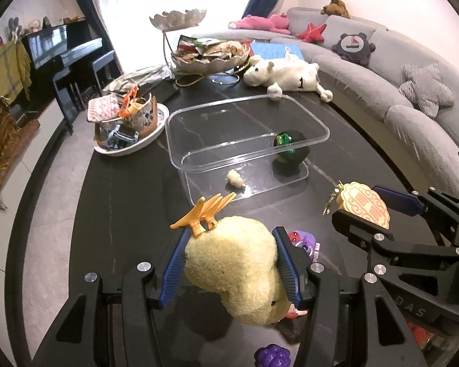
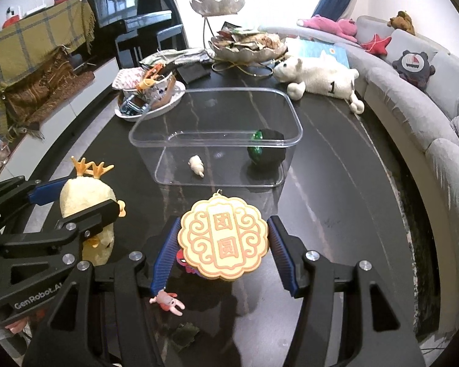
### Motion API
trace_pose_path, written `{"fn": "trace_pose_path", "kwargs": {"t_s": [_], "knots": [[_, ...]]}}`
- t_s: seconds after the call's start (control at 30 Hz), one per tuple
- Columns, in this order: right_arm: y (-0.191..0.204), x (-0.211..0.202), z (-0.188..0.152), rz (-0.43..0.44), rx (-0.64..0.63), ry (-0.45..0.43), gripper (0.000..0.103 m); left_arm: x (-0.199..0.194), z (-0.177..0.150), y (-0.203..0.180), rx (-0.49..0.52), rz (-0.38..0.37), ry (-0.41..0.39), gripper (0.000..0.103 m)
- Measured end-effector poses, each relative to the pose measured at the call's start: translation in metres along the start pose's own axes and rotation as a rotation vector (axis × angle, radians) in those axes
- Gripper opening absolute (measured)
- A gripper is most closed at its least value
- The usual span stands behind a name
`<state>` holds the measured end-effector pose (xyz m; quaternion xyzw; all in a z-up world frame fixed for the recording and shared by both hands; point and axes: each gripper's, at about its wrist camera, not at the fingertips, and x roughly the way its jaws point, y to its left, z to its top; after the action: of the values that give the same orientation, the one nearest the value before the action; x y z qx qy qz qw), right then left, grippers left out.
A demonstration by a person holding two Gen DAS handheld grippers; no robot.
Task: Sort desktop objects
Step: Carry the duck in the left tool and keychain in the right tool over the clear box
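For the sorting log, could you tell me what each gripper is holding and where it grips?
The left gripper clamps the yellow plush duck across its body; the right gripper holds the mooncake-shaped charm by its side edges.

The mooncake-shaped charm (image 2: 225, 240), low in the middle of the right wrist view, bears two raised Chinese characters, 团 above 圆, in a central panel. At the lower left of that view the left gripper (image 2: 85, 214) carries white lettering on its black body reading "GenRobot.A", cut off after that. The white plush animal (image 2: 318, 78) at the upper right has a black "1" on its flank. In the left wrist view, the purple sticker (image 1: 304, 244) reads "SPIDER MAN", and the right gripper (image 1: 379, 214) at the lower right shows "DAS".
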<state>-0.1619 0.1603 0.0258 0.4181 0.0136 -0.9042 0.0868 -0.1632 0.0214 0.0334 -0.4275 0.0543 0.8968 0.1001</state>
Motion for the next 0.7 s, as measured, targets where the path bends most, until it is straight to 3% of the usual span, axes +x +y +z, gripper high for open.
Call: {"fn": "trace_pose_path", "kwargs": {"t_s": [0.7], "knots": [[0.010,-0.048,0.024,-0.012,-0.025,-0.112,0.055,-0.038,0.018,0.005,-0.033,-0.005,-0.068,0.051]]}}
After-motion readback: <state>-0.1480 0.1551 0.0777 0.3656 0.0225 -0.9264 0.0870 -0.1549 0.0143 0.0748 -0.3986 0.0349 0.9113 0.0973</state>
